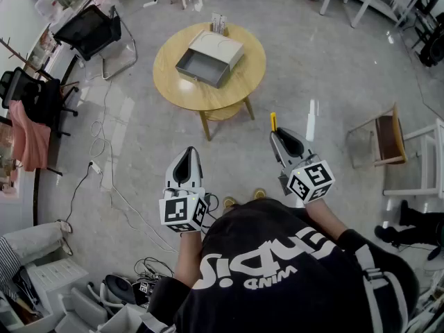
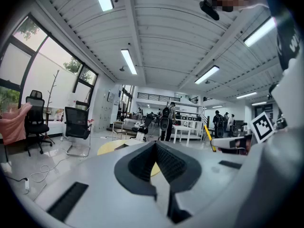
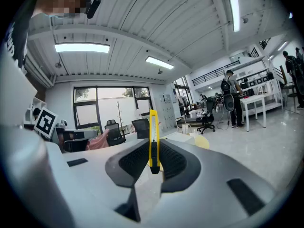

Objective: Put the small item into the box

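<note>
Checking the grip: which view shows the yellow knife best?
Right gripper view: the yellow knife stands clamped between the right gripper's jaws. Head view shows only its tip; left gripper view, a distant sliver.

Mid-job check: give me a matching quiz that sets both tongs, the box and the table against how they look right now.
Things:
1. left tongs
2. right tongs
3. box
4. table

States:
a. round, pale wood
b. shut, empty
c. shut on a yellow cutter
d. open, sitting on the table

Pairs: 1-b, 2-c, 3-d, 4-a
</note>
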